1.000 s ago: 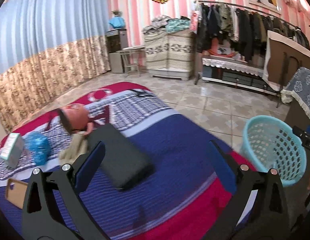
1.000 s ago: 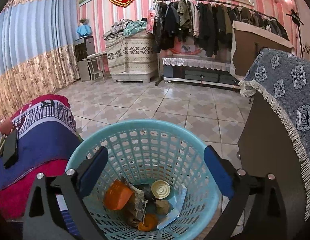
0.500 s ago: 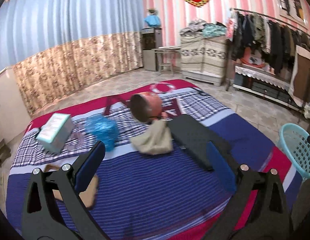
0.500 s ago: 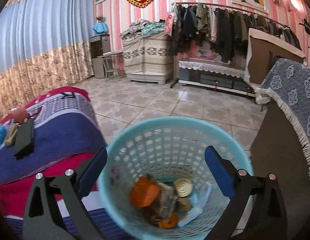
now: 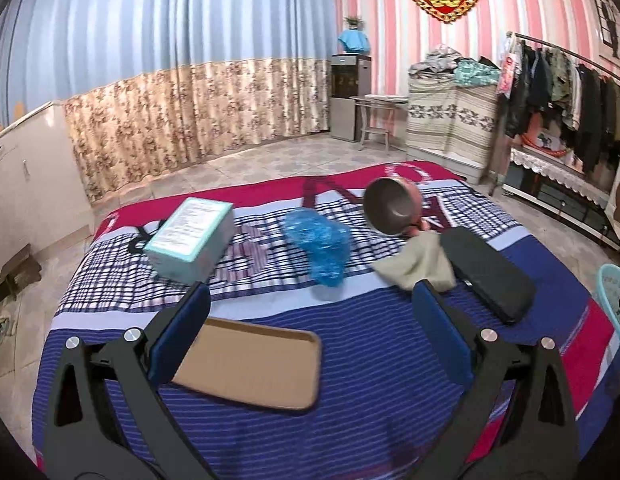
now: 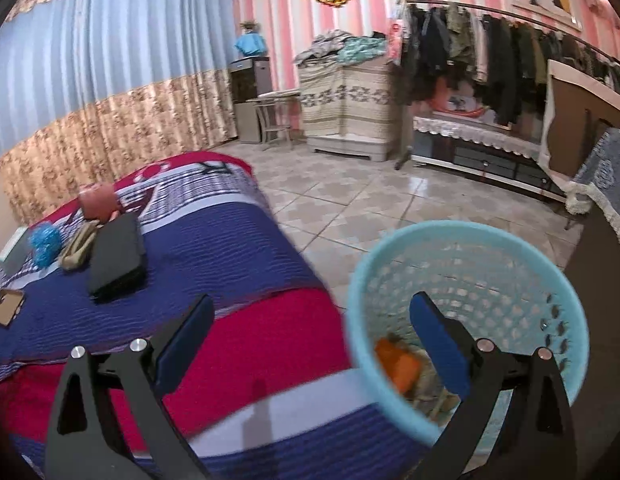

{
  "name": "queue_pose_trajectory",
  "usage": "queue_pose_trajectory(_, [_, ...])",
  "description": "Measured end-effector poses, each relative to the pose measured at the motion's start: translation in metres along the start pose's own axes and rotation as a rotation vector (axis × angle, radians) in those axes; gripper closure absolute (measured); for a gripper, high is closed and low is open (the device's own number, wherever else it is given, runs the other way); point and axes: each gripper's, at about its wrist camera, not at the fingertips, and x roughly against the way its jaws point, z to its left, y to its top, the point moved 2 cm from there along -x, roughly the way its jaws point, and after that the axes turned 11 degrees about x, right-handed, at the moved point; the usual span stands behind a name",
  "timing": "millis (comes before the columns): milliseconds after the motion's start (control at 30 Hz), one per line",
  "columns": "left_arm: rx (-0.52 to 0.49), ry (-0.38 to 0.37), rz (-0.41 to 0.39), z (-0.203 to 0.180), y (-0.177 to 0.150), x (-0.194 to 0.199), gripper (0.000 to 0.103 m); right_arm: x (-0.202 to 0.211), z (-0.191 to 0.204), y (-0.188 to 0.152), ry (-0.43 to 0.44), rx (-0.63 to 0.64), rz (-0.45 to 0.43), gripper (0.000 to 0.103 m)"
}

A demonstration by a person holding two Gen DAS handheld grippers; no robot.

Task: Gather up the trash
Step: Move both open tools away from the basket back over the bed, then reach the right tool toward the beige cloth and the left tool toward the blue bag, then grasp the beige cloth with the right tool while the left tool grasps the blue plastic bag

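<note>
Swung both tools away from basket (image 6: pixel 466 256) toward bed (image 5: pixel 370 364). Left tool (image 5: pixel 310 316) wide, empty, over cardboard tray (image 5: pixel 253 364) at lower centre, likely next trash. Right tool (image 6: pixel 310 328) wide, empty; basket at lower right holds orange scrap (image 6: pixel 398 364).

Left tongs (image 5: pixel 310 332): black arms, blue pads (image 5: pixel 181 332), jaws spread wide, nothing between them; both arms reach forward from the lower edge of the left wrist view.

Right tongs (image 6: pixel 310 340): same build, black arms with blue pads (image 6: pixel 440 350), jaws spread wide, nothing gripped; both arms rise from the lower edge of the right wrist view.
</note>
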Motion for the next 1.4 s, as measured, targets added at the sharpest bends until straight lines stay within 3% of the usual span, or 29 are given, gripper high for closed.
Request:
queue_pose_trajectory(167, [0.023,0.004,-0.009,0.020,-0.002,-0.006,0.006,-0.002,0.041,0.007,0.063,0.064,0.003,0.006])
queue_pose_trajectory(333, [0.009,0.029,-0.013,0.032,-0.008,-0.013,0.006,-0.006,0.065,0.016,0.128,0.047,0.009,0.006])
queue_pose_trajectory(533, [0.021,0.048,-0.032,0.049,-0.013,-0.017,0.006,-0.009,0.094,0.029,0.110,0.099,0.001,0.006])
queue_pose_trajectory(700, [0.057,0.053,0.004,0.063,-0.019,-0.025,0.006,-0.012,0.125,0.040,0.105,0.169,0.001,0.006])
queue_pose_trajectory(867, [0.084,0.038,0.056,0.072,-0.021,-0.032,0.006,-0.017,0.158,0.049,0.210,0.219,0.009,0.006])
queue_pose_trajectory(1167, [0.113,0.079,0.052,0.087,-0.007,-0.032,0.006,-0.056,0.245,0.073,0.335,0.297,0.032,0.007])
queue_pose_trajectory(1267, [0.108,0.090,0.043,0.088,0.002,-0.032,0.006,-0.072,0.271,0.073,0.349,0.341,0.063,0.018])
queue_pose_trajectory(1367, [0.101,0.095,0.044,0.084,0.010,-0.035,0.006,-0.093,0.292,0.067,0.389,0.357,0.130,0.036])
queue_pose_trajectory(1400, [0.096,0.099,0.042,0.082,0.012,-0.037,0.006,-0.099,0.296,0.065,0.399,0.363,0.153,0.048])
